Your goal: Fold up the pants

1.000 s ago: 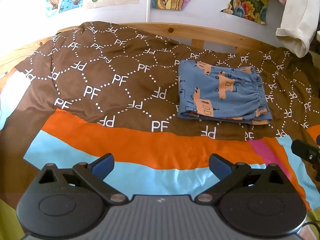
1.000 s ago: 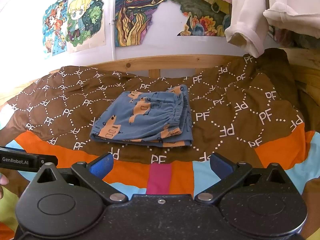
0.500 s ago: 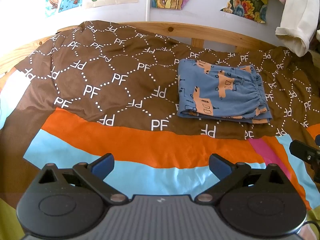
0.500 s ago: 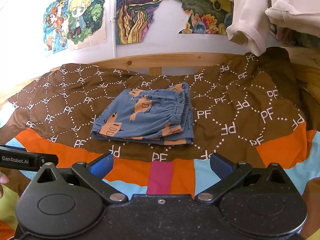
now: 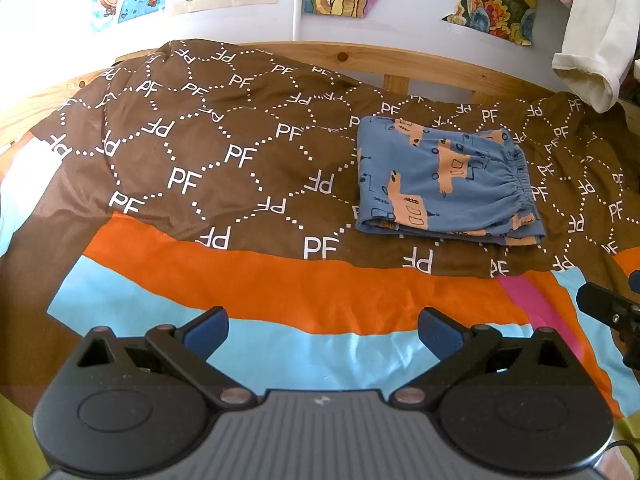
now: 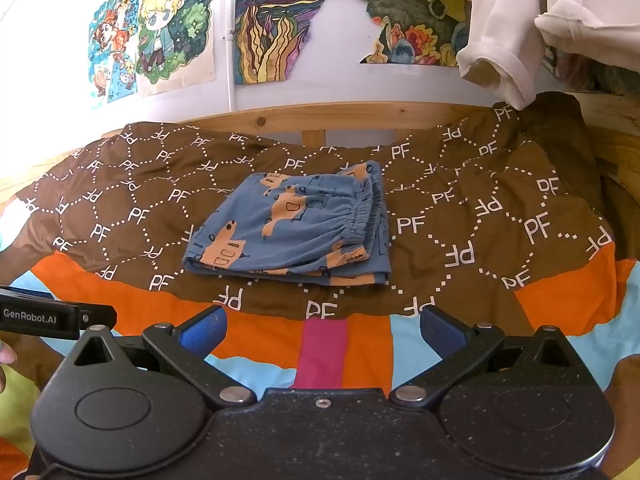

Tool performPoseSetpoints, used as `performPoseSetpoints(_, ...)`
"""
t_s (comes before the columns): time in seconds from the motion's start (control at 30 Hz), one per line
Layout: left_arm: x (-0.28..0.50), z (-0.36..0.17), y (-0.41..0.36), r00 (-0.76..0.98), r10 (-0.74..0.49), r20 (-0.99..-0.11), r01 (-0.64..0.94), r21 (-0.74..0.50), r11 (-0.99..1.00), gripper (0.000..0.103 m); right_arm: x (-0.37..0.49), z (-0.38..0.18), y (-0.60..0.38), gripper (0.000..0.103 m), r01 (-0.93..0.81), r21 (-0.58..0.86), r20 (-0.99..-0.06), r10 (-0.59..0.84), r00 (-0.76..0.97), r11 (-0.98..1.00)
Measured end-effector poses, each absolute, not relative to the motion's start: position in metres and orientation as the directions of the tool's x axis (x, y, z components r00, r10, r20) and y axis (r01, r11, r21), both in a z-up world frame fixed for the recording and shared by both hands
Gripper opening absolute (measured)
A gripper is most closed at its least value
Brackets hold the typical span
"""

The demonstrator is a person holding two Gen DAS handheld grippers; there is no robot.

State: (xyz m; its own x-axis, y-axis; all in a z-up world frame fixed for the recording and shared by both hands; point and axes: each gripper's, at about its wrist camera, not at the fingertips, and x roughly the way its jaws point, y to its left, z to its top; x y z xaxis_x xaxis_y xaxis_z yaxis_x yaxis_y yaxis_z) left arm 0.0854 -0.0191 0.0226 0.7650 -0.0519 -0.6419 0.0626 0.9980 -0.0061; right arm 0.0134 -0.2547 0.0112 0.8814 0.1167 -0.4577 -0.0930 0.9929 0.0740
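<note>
Lying folded on brown PF bedspread [image 5: 224, 152], pants [image 5: 444, 184] sat well beyond both grippers, nothing between. Left gripper [image 5: 323, 330] and right gripper [image 6: 323, 330] gaped wide, empty. Wooden headboard [image 6: 348, 118], posters [image 6: 276, 20], hanging white garment [image 6: 504, 36] behind pants.

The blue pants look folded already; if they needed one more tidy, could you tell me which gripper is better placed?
Probably the right gripper: the pants lie nearly straight ahead of it, whereas they sit off to the right of the left gripper. Both are open.
</note>
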Motion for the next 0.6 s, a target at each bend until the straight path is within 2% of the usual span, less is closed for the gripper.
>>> performPoseSetpoints(0.6,0.0871,0.0213,-0.0169,0.732,-0.004,-0.681,0.023,0.02,1.0,0.103,0.0135,0.0111,-0.254,0.102,-0.095,0.073,-0.46,0.118,0.88,0.993)
